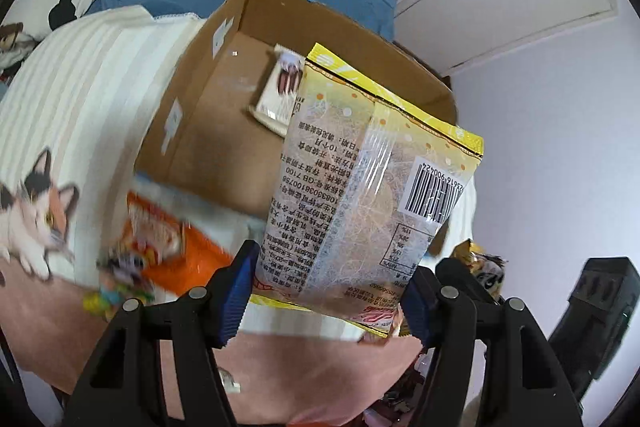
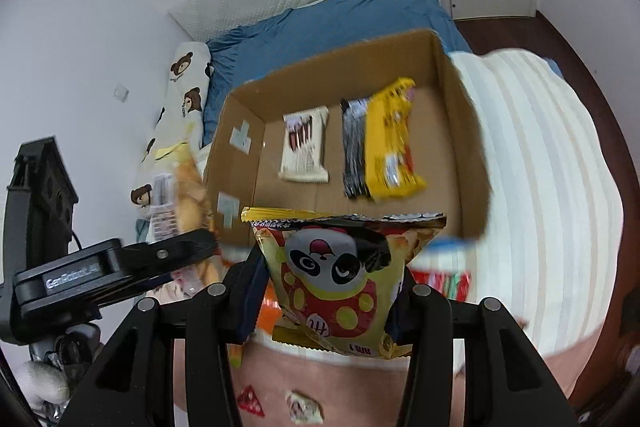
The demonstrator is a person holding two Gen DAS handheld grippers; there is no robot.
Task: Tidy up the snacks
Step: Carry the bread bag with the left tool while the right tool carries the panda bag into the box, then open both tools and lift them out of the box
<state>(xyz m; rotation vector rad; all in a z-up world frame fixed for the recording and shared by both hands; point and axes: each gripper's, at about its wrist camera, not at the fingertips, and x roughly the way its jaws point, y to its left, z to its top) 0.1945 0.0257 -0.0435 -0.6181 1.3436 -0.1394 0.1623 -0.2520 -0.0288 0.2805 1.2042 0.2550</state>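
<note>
My left gripper (image 1: 328,291) grips a clear yellow-edged snack bag (image 1: 360,195) with jaws spread to the bag's width, held over the near edge of the cardboard box (image 1: 192,131). My right gripper (image 2: 328,299) pinches a panda snack bag (image 2: 340,267) just before that box (image 2: 456,147), where a white packet (image 2: 305,147) and a yellow packet (image 2: 390,143) lie inside.

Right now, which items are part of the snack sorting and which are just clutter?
In play:
left gripper holding yellow-edged clear bag
right gripper holding panda bag
cardboard box
white packet, yellow packet inside it
orange packet outside

Lying about:
bear-print pillow
blue sheet
</note>
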